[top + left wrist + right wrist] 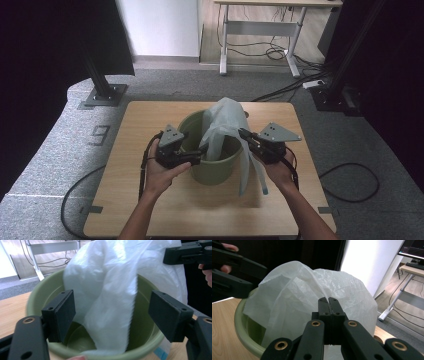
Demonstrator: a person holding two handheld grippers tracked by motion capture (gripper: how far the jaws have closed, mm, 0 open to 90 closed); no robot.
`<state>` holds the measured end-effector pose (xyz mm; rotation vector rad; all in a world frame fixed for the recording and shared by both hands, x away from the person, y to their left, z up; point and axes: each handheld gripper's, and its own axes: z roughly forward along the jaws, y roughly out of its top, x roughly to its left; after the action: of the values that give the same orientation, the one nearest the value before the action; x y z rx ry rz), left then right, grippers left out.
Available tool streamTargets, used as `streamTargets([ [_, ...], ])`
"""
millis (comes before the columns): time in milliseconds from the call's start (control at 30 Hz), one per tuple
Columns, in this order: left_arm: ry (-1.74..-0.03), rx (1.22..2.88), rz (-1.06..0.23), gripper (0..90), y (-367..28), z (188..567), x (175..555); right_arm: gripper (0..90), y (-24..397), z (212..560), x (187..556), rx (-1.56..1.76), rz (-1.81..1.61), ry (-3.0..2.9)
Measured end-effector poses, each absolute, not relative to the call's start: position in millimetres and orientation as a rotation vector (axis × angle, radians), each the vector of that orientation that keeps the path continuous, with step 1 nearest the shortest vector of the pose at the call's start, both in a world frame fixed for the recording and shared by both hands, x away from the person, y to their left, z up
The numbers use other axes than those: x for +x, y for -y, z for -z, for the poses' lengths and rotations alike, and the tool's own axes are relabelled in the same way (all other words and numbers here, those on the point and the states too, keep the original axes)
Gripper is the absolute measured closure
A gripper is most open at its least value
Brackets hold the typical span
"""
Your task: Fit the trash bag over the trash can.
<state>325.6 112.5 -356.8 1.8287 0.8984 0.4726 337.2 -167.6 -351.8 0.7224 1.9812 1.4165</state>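
We're mid-way lining the green bucket (212, 170) with the white bag (110, 297): right gripper (328, 300) clamped on its film, left gripper (112, 312) wide open around a fold, so next it probably needs to pinch that.

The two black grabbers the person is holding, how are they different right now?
The left gripper has its jaws spread wide around a fold of the white plastic bag, not pinching it; the right gripper has its jaws shut on the bag. The left gripper sits at the green bucket's near rim; the right holds the bag up beside it. Both are black and hand-held.
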Motion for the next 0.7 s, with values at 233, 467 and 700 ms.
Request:
streamTargets([
  [233,-0.913,1.86,-0.518,42.5,-87.7,355.2,334.9,86.4,167.3,356.6,334.6,0.73,-1.463,-1.983],
  [467,-0.924,1.863,-0.449,71.5,-80.9,359.0,344.0,79.4,176.7,364.1,324.3,0.713,-1.502,-1.985],
  [700,-0.924,1.869,-0.401,82.0,-80.6,361.4,350.0,48.9,184.7,368.2,307.8,0.765,-1.509,-1.925],
])
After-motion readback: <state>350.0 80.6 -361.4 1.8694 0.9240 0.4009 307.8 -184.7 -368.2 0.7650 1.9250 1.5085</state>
